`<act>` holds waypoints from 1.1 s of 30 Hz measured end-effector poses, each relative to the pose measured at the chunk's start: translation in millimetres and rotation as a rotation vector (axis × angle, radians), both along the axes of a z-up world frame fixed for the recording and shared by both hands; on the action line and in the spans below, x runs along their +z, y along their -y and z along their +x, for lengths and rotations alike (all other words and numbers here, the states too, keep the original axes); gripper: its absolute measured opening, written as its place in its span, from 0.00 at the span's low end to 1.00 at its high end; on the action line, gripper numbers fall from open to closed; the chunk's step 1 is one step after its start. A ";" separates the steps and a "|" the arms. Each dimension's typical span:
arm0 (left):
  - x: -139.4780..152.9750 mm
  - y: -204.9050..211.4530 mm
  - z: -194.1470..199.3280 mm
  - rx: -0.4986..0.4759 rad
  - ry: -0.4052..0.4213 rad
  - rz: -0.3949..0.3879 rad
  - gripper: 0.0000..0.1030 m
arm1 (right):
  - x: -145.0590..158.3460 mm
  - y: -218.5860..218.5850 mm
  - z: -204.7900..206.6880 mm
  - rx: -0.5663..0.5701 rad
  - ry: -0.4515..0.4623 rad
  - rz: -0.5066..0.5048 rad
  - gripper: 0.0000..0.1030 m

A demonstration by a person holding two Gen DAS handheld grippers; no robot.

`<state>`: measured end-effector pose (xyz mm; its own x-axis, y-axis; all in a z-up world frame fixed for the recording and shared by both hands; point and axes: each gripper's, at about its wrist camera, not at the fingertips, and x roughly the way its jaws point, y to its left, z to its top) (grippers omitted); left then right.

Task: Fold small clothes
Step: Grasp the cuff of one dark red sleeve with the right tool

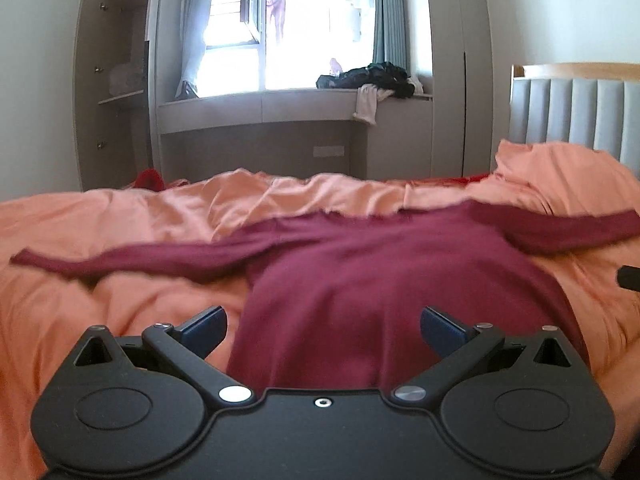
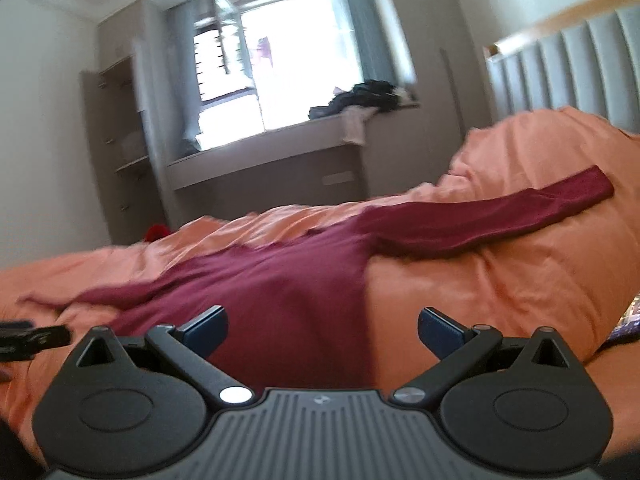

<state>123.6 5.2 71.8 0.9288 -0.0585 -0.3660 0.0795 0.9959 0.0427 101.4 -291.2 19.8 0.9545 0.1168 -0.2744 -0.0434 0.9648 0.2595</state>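
Two wrist views, both grippers poised at the near hem of a garment. The dark red long-sleeved top (image 1: 372, 276) lies spread face-down or face-up (which cannot be told) on the orange bed cover (image 1: 100, 312), body running from 6 o'clock toward 12 o'clock, one sleeve (image 1: 120, 260) trailing out toward 9 o'clock and the other sleeve (image 2: 500, 216) reaching toward 2 o'clock in the right wrist view, up onto a raised hump of bedding. The fabric appears thin, soft and light; it drapes over the cover's creases, so it will probably sag and fold on itself wherever it is lifted, and it may drag the loose cover beneath. A likely hold is a pinch at a hem corner or at a sleeve cuff, taking only the top layer.

The left gripper (image 1: 324, 328) points along the bed toward 12 o'clock, low over the hem, jaws wide apart with the blue pads either side of the garment's body and nothing between them. The right gripper (image 2: 322, 328) is tilted, rolled so the room leans, aimed toward 12 o'clock over the hem's right-hand edge; its jaws also stand wide apart and empty. Both views are blurred. At 9 o'clock in the right wrist view the other tool's black tip shows.
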 end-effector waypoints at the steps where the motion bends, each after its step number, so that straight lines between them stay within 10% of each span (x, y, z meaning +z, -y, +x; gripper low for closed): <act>1: 5.0 2.1 12.2 0.003 0.004 0.005 1.00 | 4.9 13.4 13.3 -0.015 -0.010 0.017 1.00; 12: 11.0 25.6 128.4 0.062 0.012 0.064 1.00 | 24.9 171.2 127.4 -0.398 -0.051 -0.005 1.00; 24: -25.9 12.2 158.3 0.101 -0.060 0.044 1.00 | -10.0 282.9 195.2 -0.712 -0.114 0.026 0.99; 29: -26.6 8.9 158.3 0.090 -0.067 0.023 1.00 | -12.7 293.9 206.8 -0.765 -0.125 0.043 0.73; 33: -25.0 9.2 159.0 0.080 -0.071 0.013 1.00 | -11.9 284.7 214.1 -0.798 -0.155 -0.037 0.30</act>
<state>282.6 -4.1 46.8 0.9021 0.0200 -0.4310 0.0031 0.9986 0.0528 315.5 -575.9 7.8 0.6973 -0.5942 -0.4009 0.6946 0.6982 0.1734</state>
